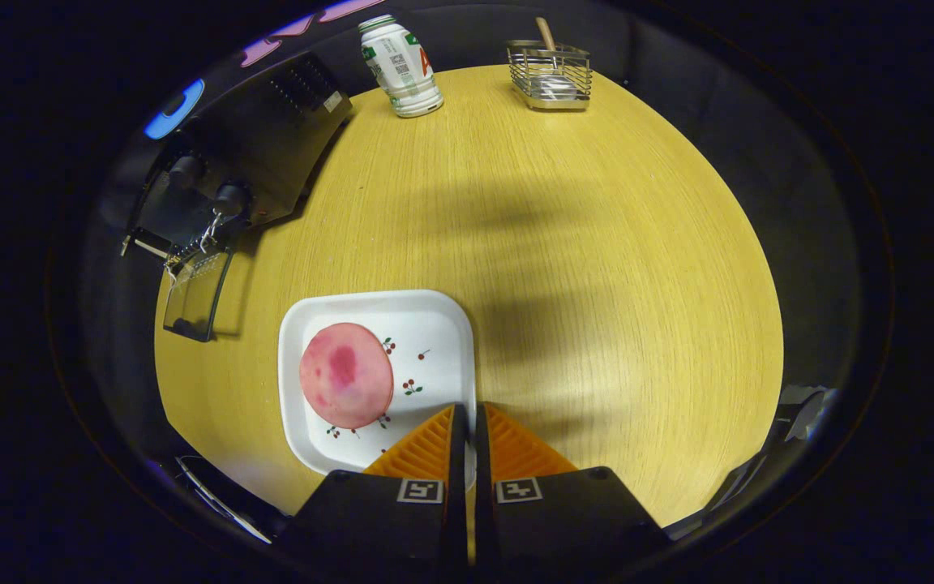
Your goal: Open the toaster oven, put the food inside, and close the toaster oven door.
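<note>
1. My gripper [469, 408] hangs above the near part of the round wooden table [580, 268]. Its two fingers are drawn almost together with only a thin slit between them, and nothing is held in that slit.
2. The fingertips overlap the right rim of a white square plate [434, 324] with small cherry prints. I cannot tell whether they touch the rim or merely float over it.
3. On that plate, at about ten o'clock from my fingertips, lies the food [345, 375]: a flat, round, pink piece with a darker red blotch. It sits toward the plate's left half and is clear of my fingers.
4. Farther out at about ten o'clock, on the far left of the table, stands the black toaster oven [272, 146], with two knobs [207, 185] on its front.
5. Its glass door [195, 296] is dropped open and reaches toward the plate's far left corner, though apart from it.
6. At about twelve o'clock, across the table, stands a white bottle [400, 65] with a green label.
7. At about one o'clock, near the far edge, sits a wire basket [550, 75] with a wooden handle [546, 34] sticking up out of it.
</note>
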Available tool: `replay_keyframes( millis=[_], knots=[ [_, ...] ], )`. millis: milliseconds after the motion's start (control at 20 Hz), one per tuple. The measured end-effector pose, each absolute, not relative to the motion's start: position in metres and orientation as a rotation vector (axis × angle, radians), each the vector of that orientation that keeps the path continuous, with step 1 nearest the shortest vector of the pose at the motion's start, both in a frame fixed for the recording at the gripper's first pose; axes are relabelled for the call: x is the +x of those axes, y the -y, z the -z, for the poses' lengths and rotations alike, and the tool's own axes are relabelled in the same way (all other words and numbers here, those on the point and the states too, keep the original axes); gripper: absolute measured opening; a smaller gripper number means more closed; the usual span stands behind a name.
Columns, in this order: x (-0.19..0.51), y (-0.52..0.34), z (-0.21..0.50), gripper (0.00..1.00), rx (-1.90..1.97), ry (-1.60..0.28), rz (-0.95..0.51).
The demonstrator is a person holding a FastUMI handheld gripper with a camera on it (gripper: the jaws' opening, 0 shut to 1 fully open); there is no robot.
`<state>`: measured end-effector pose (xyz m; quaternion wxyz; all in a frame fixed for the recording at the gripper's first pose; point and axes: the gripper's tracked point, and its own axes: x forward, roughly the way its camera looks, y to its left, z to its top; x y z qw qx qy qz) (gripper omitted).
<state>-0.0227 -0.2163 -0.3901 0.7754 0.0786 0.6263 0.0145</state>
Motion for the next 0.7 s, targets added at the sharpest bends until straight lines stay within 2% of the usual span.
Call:
replay_keyframes(
  millis=[50, 300, 700],
  knots=[
    [-0.024, 0.213, 0.392, 0.06, 0.189, -1.370, -0.048],
    [-0.029, 0.213, 0.390, 0.05, 0.238, -1.391, -0.060],
    [-0.055, 0.192, 0.376, 0.05, 0.498, -1.343, 0.002]
  ],
)
